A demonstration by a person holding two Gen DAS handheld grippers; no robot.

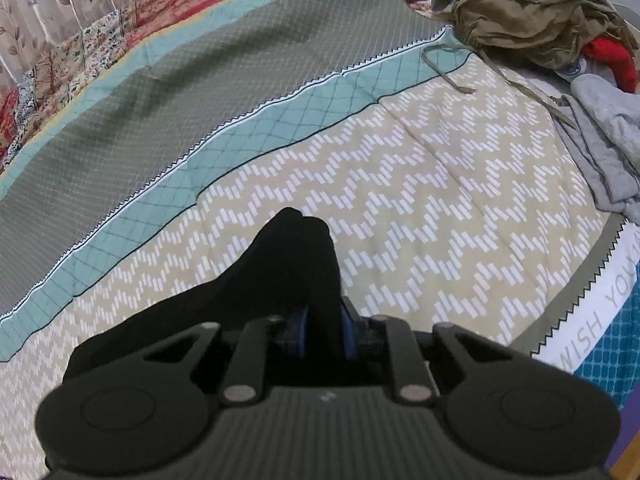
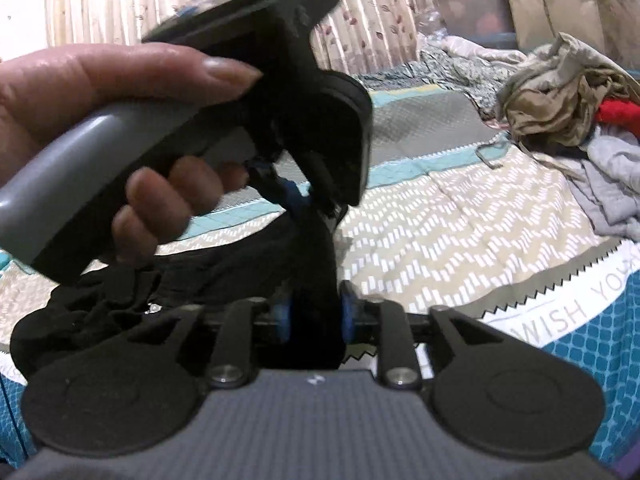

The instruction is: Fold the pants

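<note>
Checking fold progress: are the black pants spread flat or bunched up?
Bunched. The black pants lie crumpled on the quilt, one part gathered in the left tongs.

Both views evenly lit, soft indoor light, no hard shadows. Source not visible. Slight overexposure upper left of right wrist view, where the wall washes to white; the curtain (image 2: pixel 120 4) beside it is pale and low contrast. Mild sheen on the hand (image 2: pixel 92 80) at left of that frame. Black pants (image 1: pixel 280 280) read as a flat, detail-less mass in both views, crushed blacks. Strong fisheye: stripes of the bedspread (image 1: pixel 400 200) bow into arcs, dark vignette in the corners. Right wrist view has motion blur on the other gripper body (image 2: pixel 304 92) in upper centre; edges smeared. Left wrist view sharper centre, soft toward the rim. General compression softness.
</note>
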